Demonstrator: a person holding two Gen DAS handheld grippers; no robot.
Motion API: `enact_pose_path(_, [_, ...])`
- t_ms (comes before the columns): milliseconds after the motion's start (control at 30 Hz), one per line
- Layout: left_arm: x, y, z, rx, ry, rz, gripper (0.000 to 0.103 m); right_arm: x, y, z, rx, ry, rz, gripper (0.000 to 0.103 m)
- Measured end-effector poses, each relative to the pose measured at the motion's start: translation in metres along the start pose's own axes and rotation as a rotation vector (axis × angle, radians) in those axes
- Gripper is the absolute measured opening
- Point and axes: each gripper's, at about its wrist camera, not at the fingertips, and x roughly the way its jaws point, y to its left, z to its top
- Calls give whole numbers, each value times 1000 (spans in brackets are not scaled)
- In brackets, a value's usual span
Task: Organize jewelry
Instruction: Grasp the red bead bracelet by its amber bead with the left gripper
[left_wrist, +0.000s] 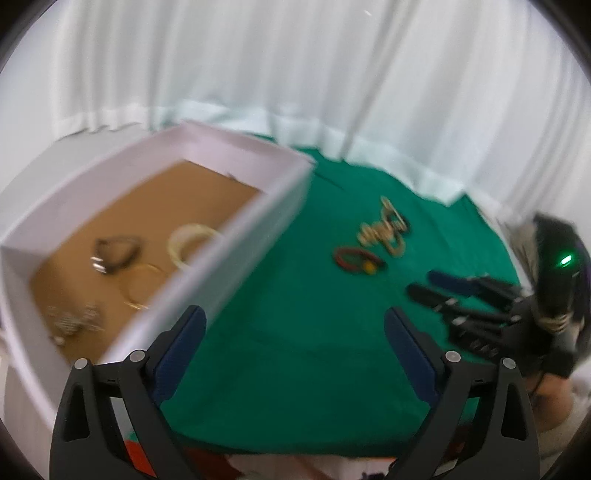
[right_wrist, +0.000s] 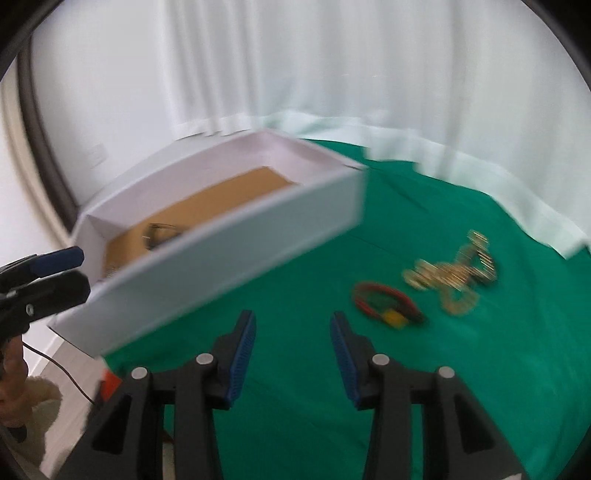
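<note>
We are holding our left gripper (left_wrist: 295, 325) with its jaws spread wide and empty over the green cloth (left_wrist: 295, 369). Our right gripper (right_wrist: 291, 328) is hanging partly open, gripping nothing. To the right of the white box (left_wrist: 258, 229), a red bracelet (right_wrist: 384, 301) and gold jewelry (right_wrist: 450, 273) are lying on the cloth. Inside the box, a pale bangle (left_wrist: 190, 240) and dark bracelet (left_wrist: 116, 253) are resting.
</note>
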Motion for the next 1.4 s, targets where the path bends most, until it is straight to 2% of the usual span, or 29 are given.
enact_pose_path(233, [58, -46, -34, 69, 138, -67, 97, -35, -64, -64, 186, -5, -155, 44])
enact_pose_path(367, [73, -61, -43, 121, 188, -33, 98, -36, -84, -84, 236, 15, -178, 44])
enact_pose_path(433, [75, -67, -46, 148, 186, -35, 98, -35, -89, -89, 260, 18, -172, 44])
enact_pose_path(567, [75, -66, -47, 134, 187, -106, 98, -35, -89, -94, 266, 20, -149, 44])
enact_pose_path(700, [83, -68, -43, 170, 173, -76, 98, -32, -87, -96, 263, 22, -128, 44])
enact_pose_path(800, [92, -72, -30, 194, 156, -76, 98, -28, -87, -99, 270, 28, -116, 44])
enact_pose_path(1033, [130, -92, 17, 260, 120, -181, 97, -24, -100, -102, 300, 40, -113, 44])
enact_pose_path(1200, [172, -115, 30, 406, 106, -179, 83, -24, -105, -103, 306, 38, -104, 44])
enact_pose_path(1267, [190, -119, 30, 451, 128, -154, 72, -24, -107, -103, 312, 39, -99, 44])
enact_pose_path(1367, [211, -117, 31, 451, 178, -149, 59, -24, -110, -104, 318, 40, -97, 44])
enact_pose_path(1400, [215, -115, 31, 447, 189, -145, 58, -23, -112, -105, 322, 41, -96, 44])
